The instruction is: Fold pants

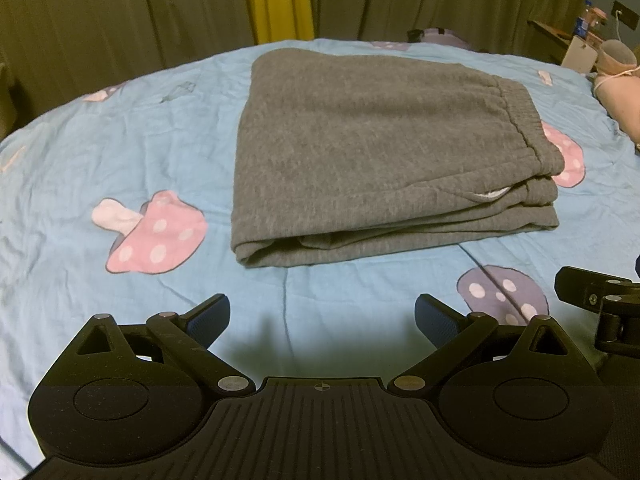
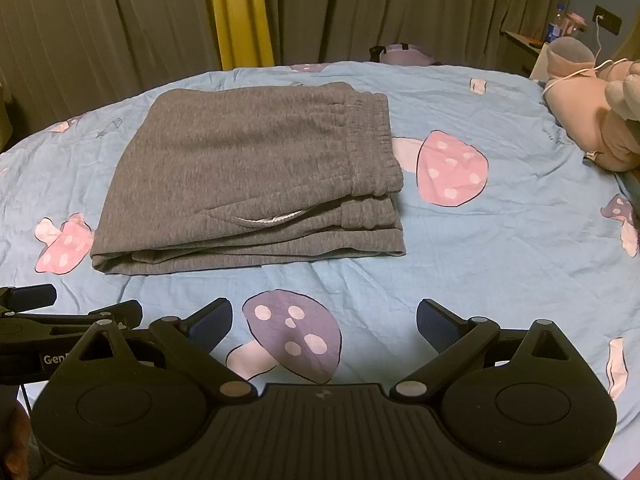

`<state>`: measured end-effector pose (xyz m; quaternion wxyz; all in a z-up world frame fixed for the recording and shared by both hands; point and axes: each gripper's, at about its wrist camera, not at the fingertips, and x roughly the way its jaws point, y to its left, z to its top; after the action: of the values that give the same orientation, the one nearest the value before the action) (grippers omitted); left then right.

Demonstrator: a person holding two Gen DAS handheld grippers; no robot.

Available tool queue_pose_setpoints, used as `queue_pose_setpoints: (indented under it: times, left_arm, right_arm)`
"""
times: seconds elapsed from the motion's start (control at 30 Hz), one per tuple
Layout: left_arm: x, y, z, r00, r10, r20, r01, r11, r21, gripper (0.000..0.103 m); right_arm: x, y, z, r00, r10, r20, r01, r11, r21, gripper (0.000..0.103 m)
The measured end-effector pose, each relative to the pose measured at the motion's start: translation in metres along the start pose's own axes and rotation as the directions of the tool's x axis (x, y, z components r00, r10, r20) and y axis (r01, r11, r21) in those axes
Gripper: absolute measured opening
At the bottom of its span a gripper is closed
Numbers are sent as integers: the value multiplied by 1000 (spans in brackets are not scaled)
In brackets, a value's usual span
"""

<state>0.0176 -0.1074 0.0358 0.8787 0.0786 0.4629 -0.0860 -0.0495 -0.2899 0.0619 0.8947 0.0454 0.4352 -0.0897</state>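
Grey sweatpants (image 1: pixel 372 152) lie folded into a thick rectangle on the blue mushroom-print bedsheet (image 1: pixel 100 152), elastic waistband on the right side, a white pocket lining peeking out near the front. In the right wrist view the same folded pants (image 2: pixel 248 184) sit left of centre. My left gripper (image 1: pixel 322 320) hovers open over the sheet, short of the pants' near edge, holding nothing. My right gripper (image 2: pixel 324 320) is open too, above a purple mushroom print, to the right of the left one. Part of the right gripper (image 1: pixel 600 304) shows at the left wrist view's right edge.
Olive curtains with a yellow strip (image 2: pixel 240 12) hang behind the bed. A pink plush toy (image 2: pixel 592 116) lies at the right edge of the bed. A nightstand with a bottle (image 2: pixel 556 28) and a wall socket stands beyond it. A purple item (image 2: pixel 400 54) lies at the far edge.
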Motion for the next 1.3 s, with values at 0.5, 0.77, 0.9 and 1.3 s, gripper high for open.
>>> queue_pose_setpoints:
  times: [0.5, 0.77, 0.9, 1.3]
  left_arm:
    - [0, 1, 0, 1000, -1, 0, 1, 1000, 0, 102]
    - [0, 1, 0, 1000, 0, 0, 0, 1000, 0, 102]
    - [1, 1, 1, 1000, 0, -1, 0, 1000, -1, 102]
    - [-1, 3, 2, 999, 11, 36, -12, 1000, 2, 102]
  right_arm:
    - [0, 0, -1, 1000, -8, 2, 8, 1000, -1, 99]
    - [0, 0, -1, 1000, -9, 2, 9, 1000, -2, 99]
    - [0, 0, -1, 1000, -8, 2, 8, 1000, -2, 99]
    - [3, 0, -1, 1000, -12, -3, 12, 1000, -4, 99]
